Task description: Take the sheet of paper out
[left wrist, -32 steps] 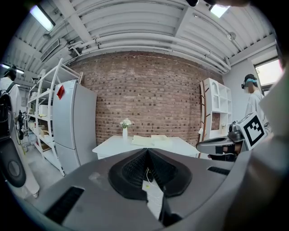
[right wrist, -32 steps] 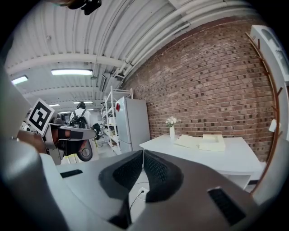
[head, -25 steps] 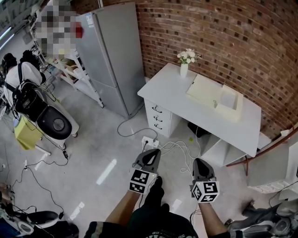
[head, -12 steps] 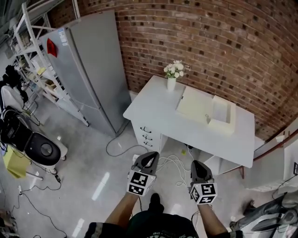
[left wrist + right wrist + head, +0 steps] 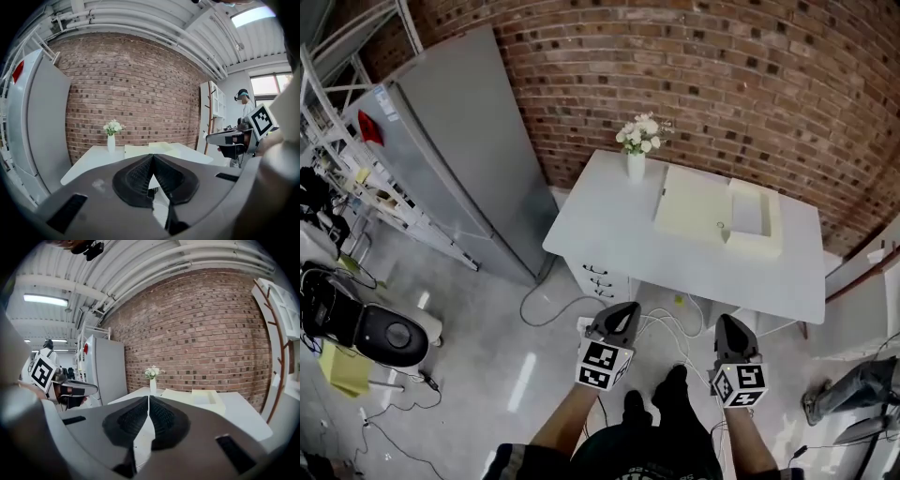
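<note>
Paper presumably lay in the cream open case (image 5: 717, 214) on the white desk (image 5: 609, 225), now nearer than a moment before yet well beyond the left gripper (image 5: 622, 309) and right gripper (image 5: 732, 323), both clamped together on nothing, so reaching remained ahead.
</note>
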Available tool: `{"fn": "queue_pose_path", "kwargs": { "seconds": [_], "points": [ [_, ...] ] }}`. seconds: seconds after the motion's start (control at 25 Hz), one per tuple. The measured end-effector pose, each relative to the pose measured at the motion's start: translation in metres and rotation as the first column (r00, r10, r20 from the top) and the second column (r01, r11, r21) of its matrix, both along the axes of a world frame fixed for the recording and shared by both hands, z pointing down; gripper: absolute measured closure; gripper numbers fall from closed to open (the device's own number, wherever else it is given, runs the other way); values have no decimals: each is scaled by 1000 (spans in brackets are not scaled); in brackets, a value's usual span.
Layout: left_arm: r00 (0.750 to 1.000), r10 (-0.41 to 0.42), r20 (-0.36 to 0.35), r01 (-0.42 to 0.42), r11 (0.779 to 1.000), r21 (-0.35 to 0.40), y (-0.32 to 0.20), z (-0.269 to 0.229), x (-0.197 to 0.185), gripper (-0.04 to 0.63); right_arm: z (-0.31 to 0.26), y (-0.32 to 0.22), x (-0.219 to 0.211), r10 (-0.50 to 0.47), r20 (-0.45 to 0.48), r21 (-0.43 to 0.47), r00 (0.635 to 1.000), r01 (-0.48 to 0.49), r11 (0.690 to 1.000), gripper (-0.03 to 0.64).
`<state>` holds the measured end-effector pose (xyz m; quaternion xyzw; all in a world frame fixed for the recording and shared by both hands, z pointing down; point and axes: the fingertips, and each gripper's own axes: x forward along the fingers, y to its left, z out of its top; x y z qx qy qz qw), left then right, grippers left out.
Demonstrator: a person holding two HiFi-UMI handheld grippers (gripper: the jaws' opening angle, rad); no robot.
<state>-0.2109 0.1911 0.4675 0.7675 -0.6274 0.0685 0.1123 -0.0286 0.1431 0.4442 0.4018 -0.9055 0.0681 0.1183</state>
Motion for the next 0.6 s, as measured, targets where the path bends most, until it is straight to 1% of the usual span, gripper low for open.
{"fn": "queue_pose_path", "kwargs": {
  "seconds": [0.16,0.28,0.44,0.6],
  "points": [
    [999,34,10,-33,999,-20,-22,10,-3,586,11,-15,-3,24,9,-8,1000,-24,1000,546],
    [998,53,16,-53,998,-28,-46,14,0,585,17,-37,0,43,12,-19,999,-43,999,546],
    [997,80,15,-80,997,-5,-86,7,7,586,12,-75,-1,51,25,-6,998,-51,999,546],
    [996,91,22,-91,996,-3,-128,0,10,586,9,-116,-5,46,30,-7,998,-46,999,546]
  ]
}}
